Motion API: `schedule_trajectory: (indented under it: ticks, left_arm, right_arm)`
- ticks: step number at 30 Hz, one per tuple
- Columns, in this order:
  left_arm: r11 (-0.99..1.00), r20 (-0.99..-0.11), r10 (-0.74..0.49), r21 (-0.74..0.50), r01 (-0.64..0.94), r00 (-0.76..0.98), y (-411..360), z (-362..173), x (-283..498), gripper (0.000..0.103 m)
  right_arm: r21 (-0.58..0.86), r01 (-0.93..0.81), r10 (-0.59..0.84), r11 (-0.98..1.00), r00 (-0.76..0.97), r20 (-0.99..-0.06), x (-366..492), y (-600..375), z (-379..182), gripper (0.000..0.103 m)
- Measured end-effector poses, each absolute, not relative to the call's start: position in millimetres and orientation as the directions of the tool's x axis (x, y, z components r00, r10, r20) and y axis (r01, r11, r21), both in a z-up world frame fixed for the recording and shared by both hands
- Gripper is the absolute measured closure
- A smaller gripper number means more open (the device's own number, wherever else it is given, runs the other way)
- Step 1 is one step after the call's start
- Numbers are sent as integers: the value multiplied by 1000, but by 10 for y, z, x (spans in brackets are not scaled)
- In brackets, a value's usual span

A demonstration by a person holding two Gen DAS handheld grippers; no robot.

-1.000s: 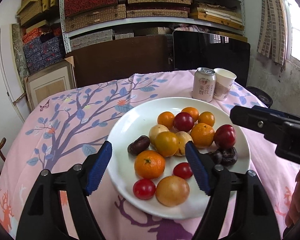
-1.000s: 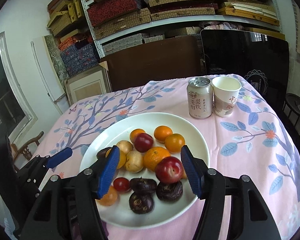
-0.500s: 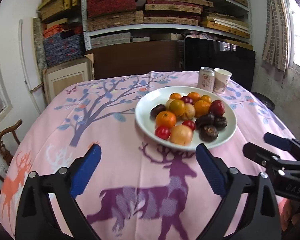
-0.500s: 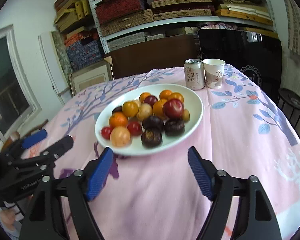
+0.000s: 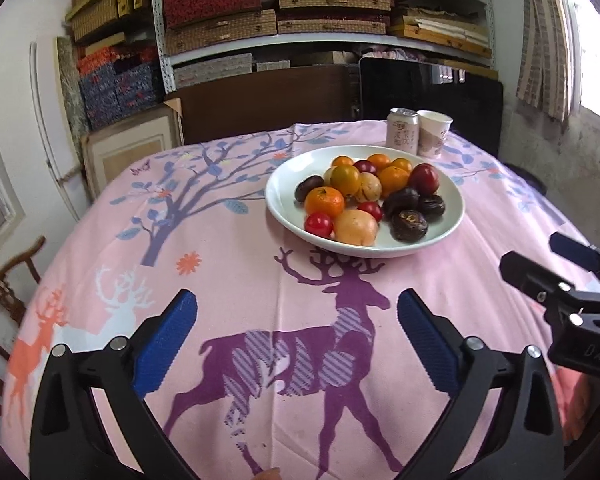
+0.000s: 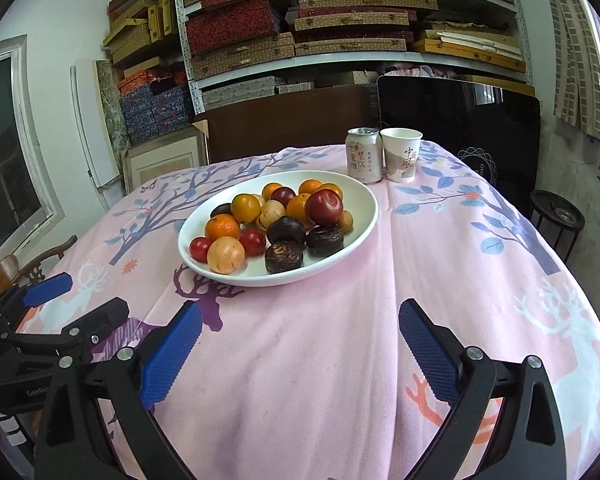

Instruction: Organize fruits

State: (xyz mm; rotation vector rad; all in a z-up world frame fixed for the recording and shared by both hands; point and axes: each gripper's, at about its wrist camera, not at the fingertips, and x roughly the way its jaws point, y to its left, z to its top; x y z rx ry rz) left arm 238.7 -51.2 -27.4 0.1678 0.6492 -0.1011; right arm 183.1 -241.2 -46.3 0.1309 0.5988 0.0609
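A pink tablecloth (image 6: pixel 440 264) covers the table. On it sits the white plate (image 6: pixel 360 216), heaped with fruits (image 6: pixel 276 220). Just behind the plate stand a can (image 6: pixel 365 155) and a paper cup (image 6: pixel 401 155), touching. Well in front of the plate, the left gripper (image 5: pixel 296 344) and right gripper (image 6: pixel 300 344) have just been opening; both gape wide, nothing between their jaws.

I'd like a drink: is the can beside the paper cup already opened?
Cannot tell. The can stands upright beside the paper cup, but its top shows only edge-on, so the tab and mouth are unclear.
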Motion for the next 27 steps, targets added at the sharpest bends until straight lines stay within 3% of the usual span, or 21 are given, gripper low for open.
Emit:
schedule_trajectory:
  ticks: [3,8,27]
  left_arm:
    - [973,-601,-1,183,139,799,-596,-257,2380,5]
    - [968,-627,-130,88,236,768,-606,-243,2351,4]
    - [987,-563,-72,80,141,824,-513,-121,2218,4]
  right_arm:
    - [153,-16,101,988,820,-563,1840,-2420,-463,4]
    - [182,-12,113,983,822,-557,1828,-2468,-447,4]
    - [196,2,114,981,810,-576,1846,-2495,-471,4]
